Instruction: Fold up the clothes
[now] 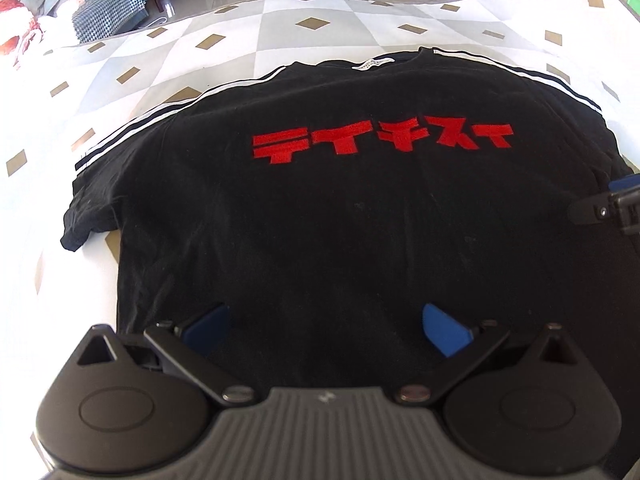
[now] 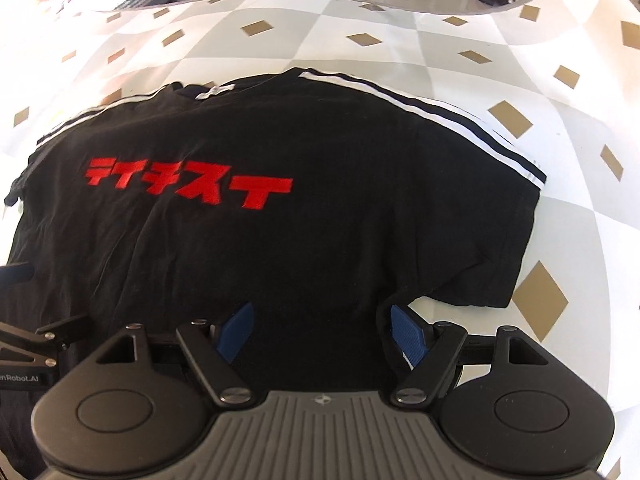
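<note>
The left gripper (image 1: 326,330) is hanging nearest the lens, released, its blue pads wide apart over the hem of the black T-shirt (image 1: 320,208), probably ready to pinch it. The shirt is lying flat on the checked cloth (image 1: 280,32), stretching away ahead of both claws. The right gripper (image 2: 324,334) is also standing released above the hem.

Two close, steep wrist views — perhaps overlapping mid-shirt (image 1: 320,208)
</note>
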`<control>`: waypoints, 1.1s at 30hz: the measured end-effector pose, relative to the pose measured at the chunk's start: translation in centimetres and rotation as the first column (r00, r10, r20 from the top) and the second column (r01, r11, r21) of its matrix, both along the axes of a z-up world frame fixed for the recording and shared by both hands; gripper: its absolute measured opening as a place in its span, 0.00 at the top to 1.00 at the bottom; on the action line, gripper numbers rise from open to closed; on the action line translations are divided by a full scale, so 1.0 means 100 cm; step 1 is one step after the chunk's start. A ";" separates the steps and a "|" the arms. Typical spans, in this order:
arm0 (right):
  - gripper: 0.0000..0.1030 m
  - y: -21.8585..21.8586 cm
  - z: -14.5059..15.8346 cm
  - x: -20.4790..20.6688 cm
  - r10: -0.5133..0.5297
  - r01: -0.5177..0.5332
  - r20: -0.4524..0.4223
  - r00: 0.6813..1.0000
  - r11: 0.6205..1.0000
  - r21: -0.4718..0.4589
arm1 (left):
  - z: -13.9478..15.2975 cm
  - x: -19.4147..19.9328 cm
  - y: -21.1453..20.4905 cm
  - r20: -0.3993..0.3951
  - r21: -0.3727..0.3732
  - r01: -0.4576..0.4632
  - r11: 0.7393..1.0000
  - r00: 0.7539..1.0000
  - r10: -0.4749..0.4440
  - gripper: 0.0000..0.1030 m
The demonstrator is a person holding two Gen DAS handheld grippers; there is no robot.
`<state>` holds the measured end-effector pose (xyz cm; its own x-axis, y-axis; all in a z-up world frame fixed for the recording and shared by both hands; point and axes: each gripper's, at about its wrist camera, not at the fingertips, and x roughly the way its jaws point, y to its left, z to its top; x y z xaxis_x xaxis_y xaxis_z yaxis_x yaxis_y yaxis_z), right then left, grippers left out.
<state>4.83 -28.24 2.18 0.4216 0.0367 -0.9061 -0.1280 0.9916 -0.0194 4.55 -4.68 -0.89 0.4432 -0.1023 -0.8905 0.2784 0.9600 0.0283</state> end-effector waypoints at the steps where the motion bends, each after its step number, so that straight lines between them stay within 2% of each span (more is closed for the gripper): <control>1: 0.29 0.003 -0.001 -0.001 0.014 -0.014 0.004 1.000 1.000 -0.013 | 0.000 -0.001 0.001 -0.003 -0.012 -0.009 1.000 1.000 0.009 0.00; 3: 0.29 0.009 -0.003 -0.004 0.039 -0.039 0.010 0.999 0.999 -0.038 | -0.001 -0.004 0.004 0.000 -0.025 -0.020 1.000 1.000 0.020 0.00; 7: 0.30 0.009 0.008 -0.007 0.036 -0.023 0.107 0.994 0.993 -0.118 | 0.001 -0.009 0.003 0.013 -0.033 -0.043 0.999 0.999 0.043 0.00; 10: 0.30 0.013 0.014 -0.006 0.082 -0.074 0.122 0.989 0.995 -0.068 | -0.001 -0.011 0.001 0.023 -0.027 -0.046 0.999 0.999 0.047 0.00; 13: 0.31 0.022 0.006 -0.005 0.120 -0.120 0.069 0.990 0.993 0.002 | -0.001 -0.013 -0.001 0.018 -0.030 -0.048 0.998 0.999 0.049 0.00; 16: 0.31 0.029 -0.006 -0.006 0.136 -0.135 0.025 0.990 0.990 -0.037 | -0.001 -0.016 -0.002 0.017 -0.029 -0.047 0.998 0.999 0.048 0.00; 33: 0.28 -0.015 -0.011 0.000 -0.006 0.006 0.016 1.000 1.000 -0.022 | -0.003 -0.039 0.011 0.007 -0.031 -0.070 0.997 0.998 0.070 0.00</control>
<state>4.82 -29.74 1.06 0.4361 0.0138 -0.8998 -0.1212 0.9917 -0.0436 0.63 -3.60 -1.19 0.4572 -0.0982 -0.8839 0.2105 0.9776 0.0002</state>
